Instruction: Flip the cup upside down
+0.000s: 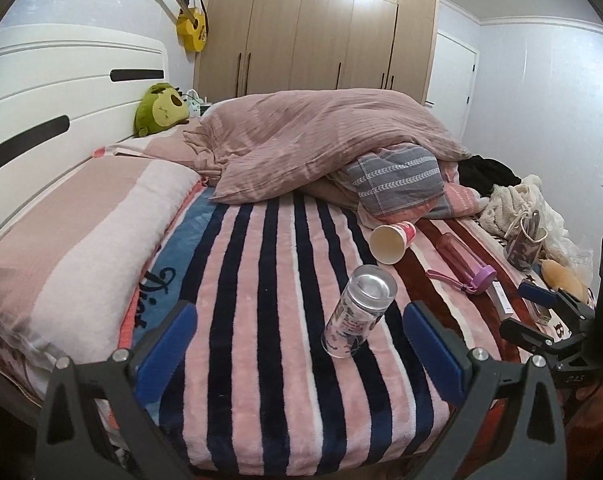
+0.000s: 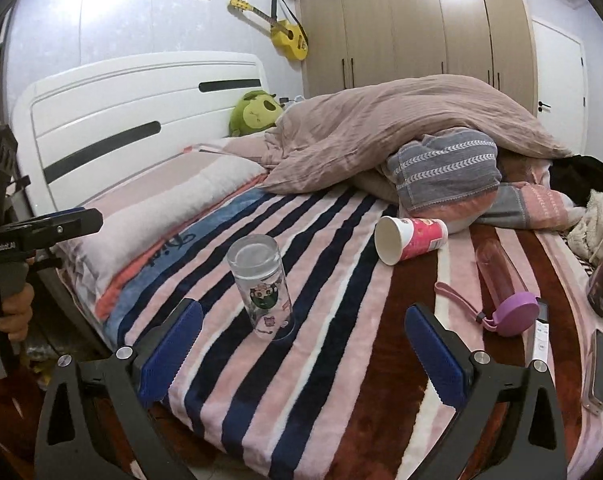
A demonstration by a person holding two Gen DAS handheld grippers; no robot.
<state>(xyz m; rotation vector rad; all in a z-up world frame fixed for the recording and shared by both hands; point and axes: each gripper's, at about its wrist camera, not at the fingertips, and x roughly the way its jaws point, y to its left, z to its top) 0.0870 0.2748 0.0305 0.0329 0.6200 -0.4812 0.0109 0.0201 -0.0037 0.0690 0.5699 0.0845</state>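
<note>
While both grippers are held low over the near edge of the bed, the clear glass cup with cartoon printing (image 1: 359,312) is seen standing on the pink, white and navy striped plush blanket (image 1: 261,320), its base uppermost and its mouth down, leaning slightly in the left wrist view. The left gripper (image 1: 299,350) is spread wide, its blue padded fingers (image 1: 167,348) set well apart with nothing between them; the cup is placed ahead of it, nearer the right-hand finger but not touched by either. The right gripper (image 2: 303,354) is likewise spread wide and unloaded, and in its view the cup (image 2: 263,288) is found ahead and nearer its left-hand blue finger (image 2: 173,350), just beyond the tip, apart from it. A pink and white paper cup (image 2: 409,238) is laid on its side further back on the blanket, its open mouth turned towards the cameras, beside a heaped dusty-pink duvet (image 2: 401,124). A translucent pink water bottle with a purple lid (image 2: 505,288) is laid to the right of the paper cup. A green plush toy (image 2: 255,114) is propped against the white headboard (image 2: 121,120), and a yellow guitar (image 2: 285,34) is hung on the wall beside the wooden wardrobe (image 2: 421,24)
</note>
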